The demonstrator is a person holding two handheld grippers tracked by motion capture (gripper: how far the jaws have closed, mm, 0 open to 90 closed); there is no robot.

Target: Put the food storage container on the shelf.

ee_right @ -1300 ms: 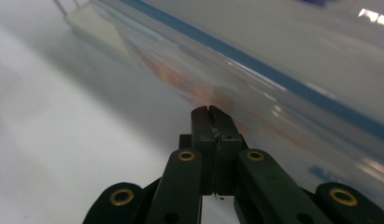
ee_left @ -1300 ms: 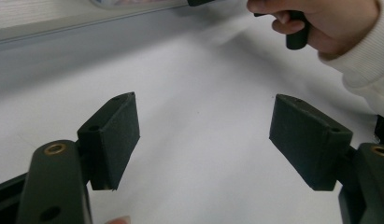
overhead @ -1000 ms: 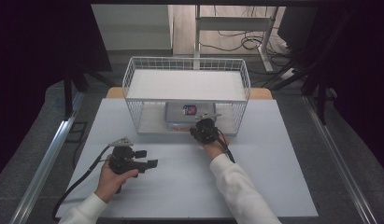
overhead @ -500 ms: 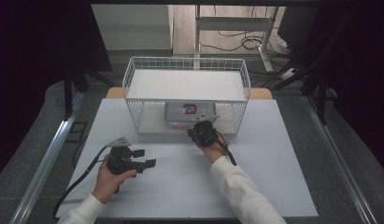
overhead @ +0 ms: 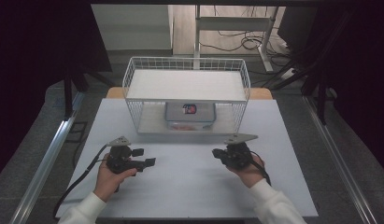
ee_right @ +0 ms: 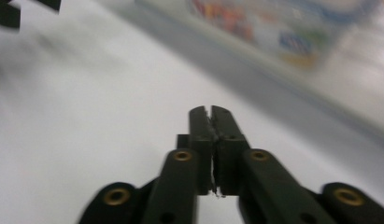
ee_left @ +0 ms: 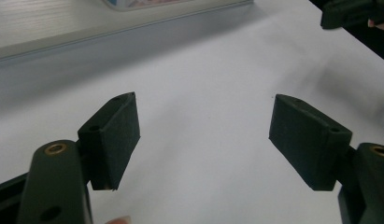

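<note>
Both claws sit low on the white table [overhead: 189, 186], mine by either hand. From the high view, the left claw [overhead: 150, 162] rests in front of the wire rack [overhead: 187, 63], jaws spread and holding nothing. The right claw [overhead: 218, 153] has pulled back from the rack front, where it reached a second ago, and now lies well clear of it, toward my side. The box [overhead: 189, 114] stands on the rack's lower shelf, under the upper shelf, apart from both claws.

Left gripper view: left claw [ee_left: 203, 135] gapes wide over bare table, pads empty. The shelf edge and a sliver of the box run along the top; the other claw shows dark at the upper right corner.

Right gripper view: right claw [ee_right: 209, 116] is pressed tight, pad against pad, with nothing between. The picture is blurred. The box [ee_right: 278, 32] shows as a colourful smear beyond the shelf edge, upper right.

With the box inside the rack and my right claw drawn away empty, I judge the placing done, or close to it.
</note>
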